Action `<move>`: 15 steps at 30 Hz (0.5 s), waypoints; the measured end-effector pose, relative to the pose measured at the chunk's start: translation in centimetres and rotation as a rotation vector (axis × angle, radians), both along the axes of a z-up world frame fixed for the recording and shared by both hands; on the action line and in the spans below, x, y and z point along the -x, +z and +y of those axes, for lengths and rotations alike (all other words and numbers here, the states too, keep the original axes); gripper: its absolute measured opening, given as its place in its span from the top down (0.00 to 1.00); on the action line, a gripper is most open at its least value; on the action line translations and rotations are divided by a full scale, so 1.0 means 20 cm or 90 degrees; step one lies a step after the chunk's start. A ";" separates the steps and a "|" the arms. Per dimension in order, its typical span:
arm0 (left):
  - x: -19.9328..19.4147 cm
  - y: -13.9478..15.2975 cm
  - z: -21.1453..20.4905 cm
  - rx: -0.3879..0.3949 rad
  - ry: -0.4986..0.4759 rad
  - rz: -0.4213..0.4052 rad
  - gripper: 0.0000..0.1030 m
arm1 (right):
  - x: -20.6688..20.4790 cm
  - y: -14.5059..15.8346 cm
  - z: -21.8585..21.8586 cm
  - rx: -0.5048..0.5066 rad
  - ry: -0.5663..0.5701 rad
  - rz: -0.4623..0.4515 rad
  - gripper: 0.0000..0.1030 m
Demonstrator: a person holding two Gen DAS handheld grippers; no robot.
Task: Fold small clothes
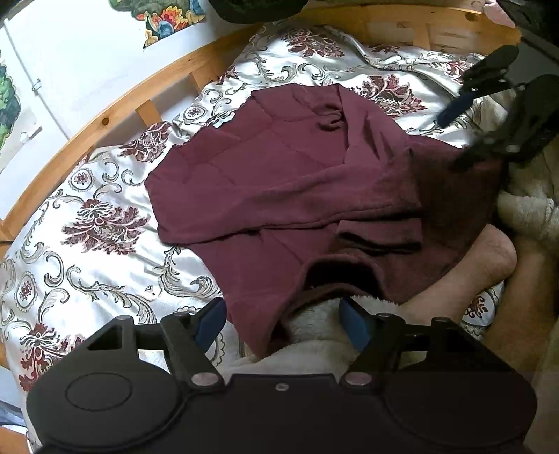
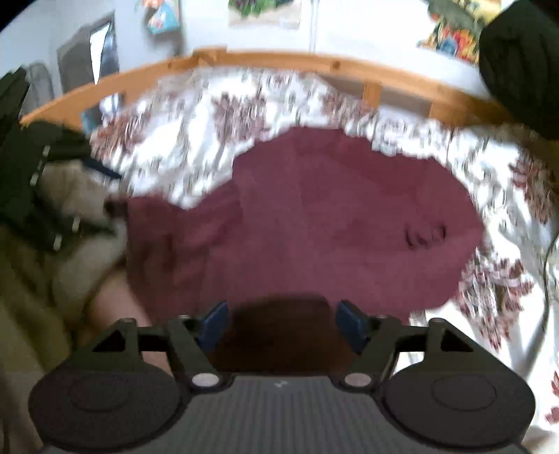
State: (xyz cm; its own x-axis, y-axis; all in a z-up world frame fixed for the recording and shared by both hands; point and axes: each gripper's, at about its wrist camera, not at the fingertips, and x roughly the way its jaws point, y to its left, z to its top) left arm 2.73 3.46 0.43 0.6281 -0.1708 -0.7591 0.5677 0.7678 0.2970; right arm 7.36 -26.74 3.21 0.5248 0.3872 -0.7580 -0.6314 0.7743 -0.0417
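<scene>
A maroon garment (image 1: 279,181) lies spread on a bed covered with a white satin quilt (image 1: 87,209) printed with dark red flowers and grey scrolls, inside a curved wooden bed frame (image 1: 115,101). In the left wrist view one side of the garment is folded over the middle, a sleeve cuff (image 1: 380,237) lies across its lower part, and a small pucker of cloth (image 1: 330,120) sits near the far edge. The left hand-held gripper (image 1: 283,323) hovers at the near hem with its blue-padded fingers (image 1: 209,323) spread wide, nothing between them; below the gap are the maroon hem and a cream fleece blanket (image 1: 314,342). A bare foot (image 1: 464,272) rests on the garment's near right corner. The right hand-held gripper (image 1: 464,136) shows at the upper right of that view, over the garment's right edge, its two fingers parted and empty. The right wrist view is blurred: that gripper's blue pads (image 2: 351,330) stand wide apart above a dark shaded part of the maroon cloth (image 2: 314,216), and the garment fills the middle of the quilt (image 2: 195,146). Colourful pictures (image 1: 164,17) hang on the white wall behind the bed.
</scene>
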 end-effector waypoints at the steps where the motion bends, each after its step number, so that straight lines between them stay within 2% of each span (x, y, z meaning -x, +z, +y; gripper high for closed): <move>1: 0.00 0.00 0.00 -0.002 -0.002 -0.002 0.29 | 0.02 0.00 -0.02 0.022 0.011 0.007 0.23; 7: 0.00 0.00 -0.01 -0.011 -0.011 0.002 0.29 | 0.20 0.00 0.02 0.159 0.110 -0.010 0.20; 11: -0.04 -0.01 0.00 -0.010 -0.010 0.023 0.29 | 0.22 -0.10 0.11 0.238 0.117 -0.014 0.20; 15: -0.06 -0.01 0.00 -0.007 -0.008 0.039 0.29 | 0.20 -0.18 0.14 0.261 0.114 0.006 0.23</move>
